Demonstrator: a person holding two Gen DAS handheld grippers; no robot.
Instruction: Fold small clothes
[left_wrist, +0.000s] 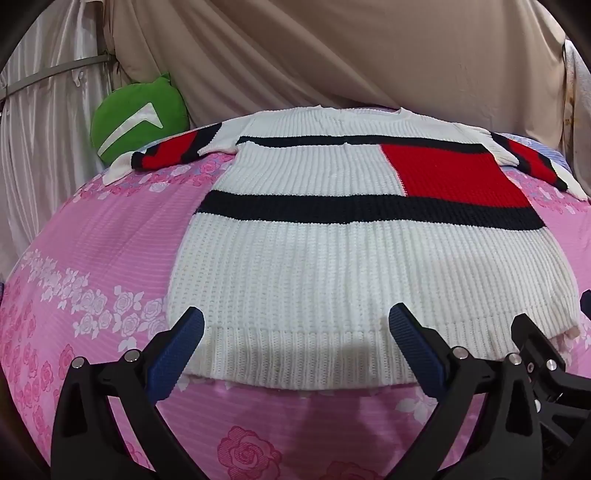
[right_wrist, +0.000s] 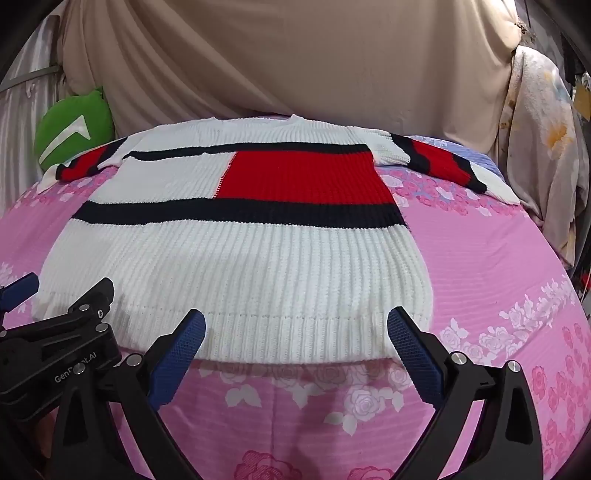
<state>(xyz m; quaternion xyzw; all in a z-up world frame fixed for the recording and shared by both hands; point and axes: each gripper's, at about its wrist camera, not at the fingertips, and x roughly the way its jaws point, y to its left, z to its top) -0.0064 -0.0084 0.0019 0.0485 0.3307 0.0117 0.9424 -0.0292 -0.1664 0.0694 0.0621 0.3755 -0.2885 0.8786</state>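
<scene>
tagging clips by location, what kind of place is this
Most likely a bedroom at home: the sweater lies flat on a bed with a pink rose-print sheet, a green plush cushion sits at the far edge, and draped beige cloth hangs behind.

A pink bedsheet printed with roses covers the bed. At the far left, a green cushion with a white chevron leans against beige drapery. A floral cloth hangs at the far right.
</scene>
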